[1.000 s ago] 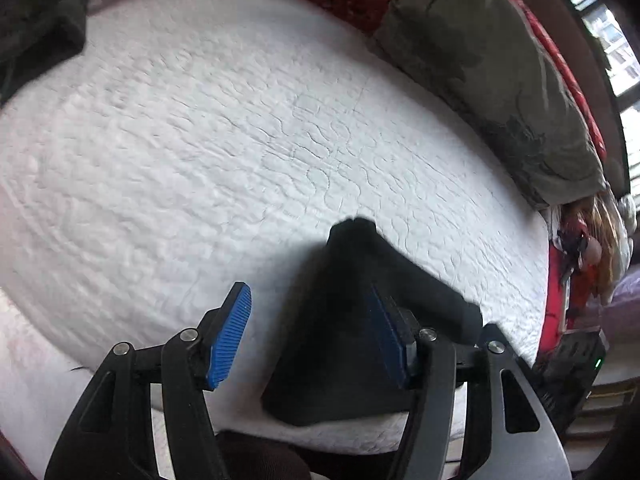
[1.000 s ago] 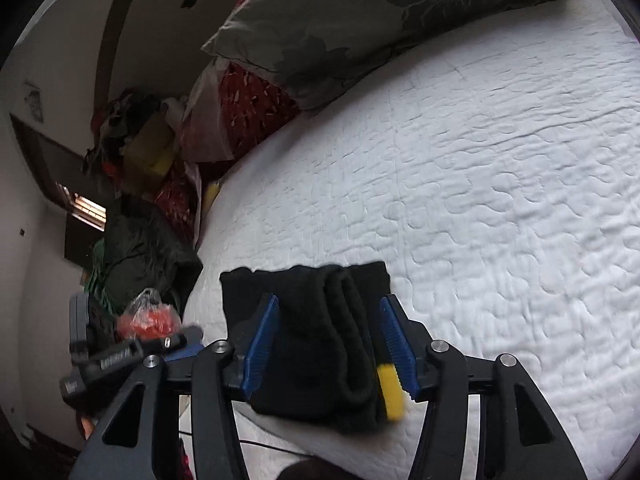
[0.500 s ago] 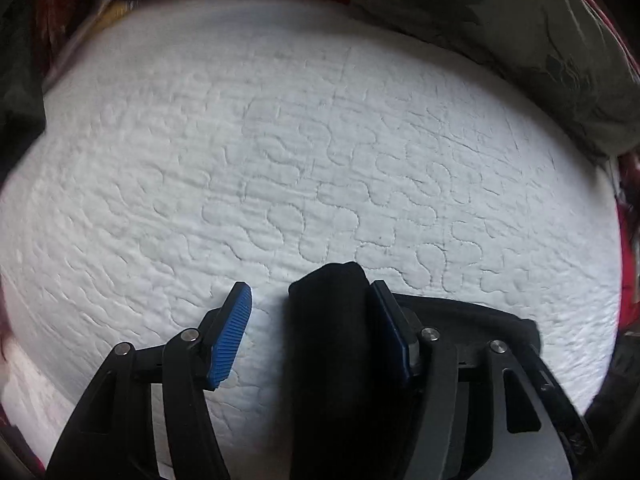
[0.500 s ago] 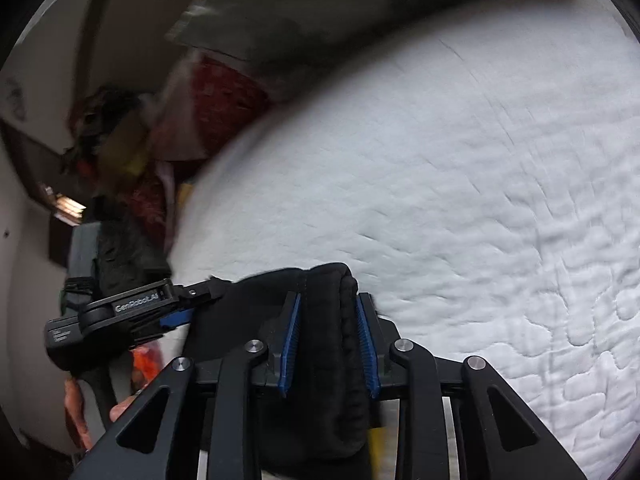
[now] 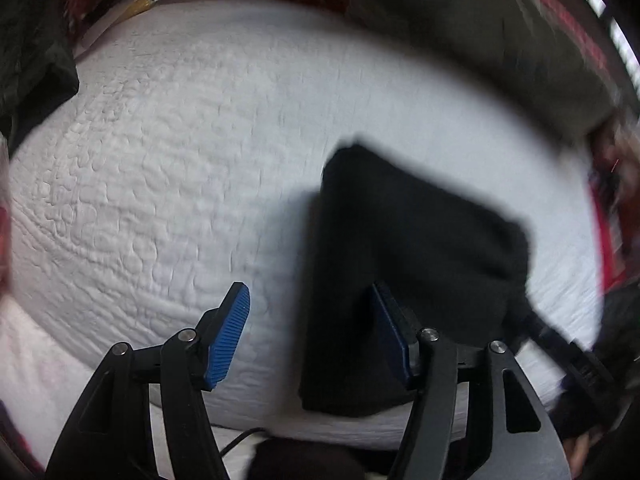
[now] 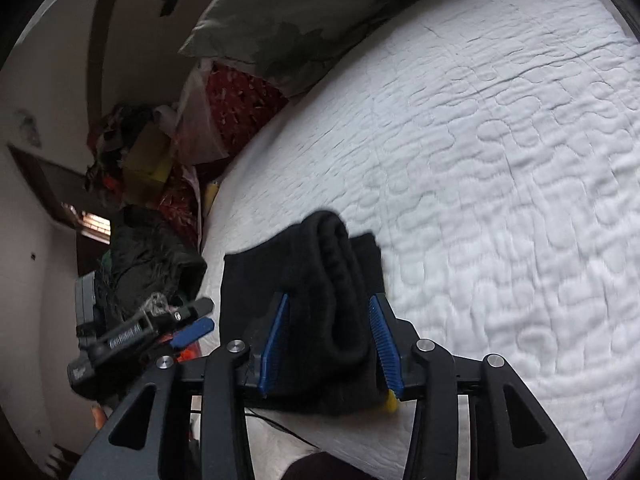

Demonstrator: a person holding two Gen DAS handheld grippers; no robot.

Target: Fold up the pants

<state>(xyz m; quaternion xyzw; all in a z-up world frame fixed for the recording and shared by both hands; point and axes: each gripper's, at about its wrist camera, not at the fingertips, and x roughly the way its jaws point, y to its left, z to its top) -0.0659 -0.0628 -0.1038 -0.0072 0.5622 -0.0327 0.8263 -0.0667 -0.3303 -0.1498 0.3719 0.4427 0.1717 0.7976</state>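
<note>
The black pants [image 5: 408, 256] lie folded into a small thick bundle near the front edge of the white quilted bed [image 5: 192, 168]. My left gripper [image 5: 310, 334] hovers over the bundle's left edge, jaws wide open; its right pad is over the fabric and its left pad over bare quilt. In the right wrist view the pants [image 6: 320, 280] show a rolled fold standing up between the blue pads of my right gripper [image 6: 328, 344], whose jaws are opening around it. A yellow tag [image 6: 391, 402] peeks out under the right pad. The left gripper [image 6: 200, 316] shows beside the bundle's left edge.
A grey floral pillow [image 6: 320, 12] lies along the far side of the bed. Red patterned cloth [image 6: 236, 100] and a dark heap of clothes [image 6: 152, 256] sit off the bed's left end. A thin cable [image 5: 240, 436] runs below the near edge.
My right gripper closed on the rolled fold half a second ago and has now loosened. The left gripper swung sideways over the bundle; its view is blurred by motion.
</note>
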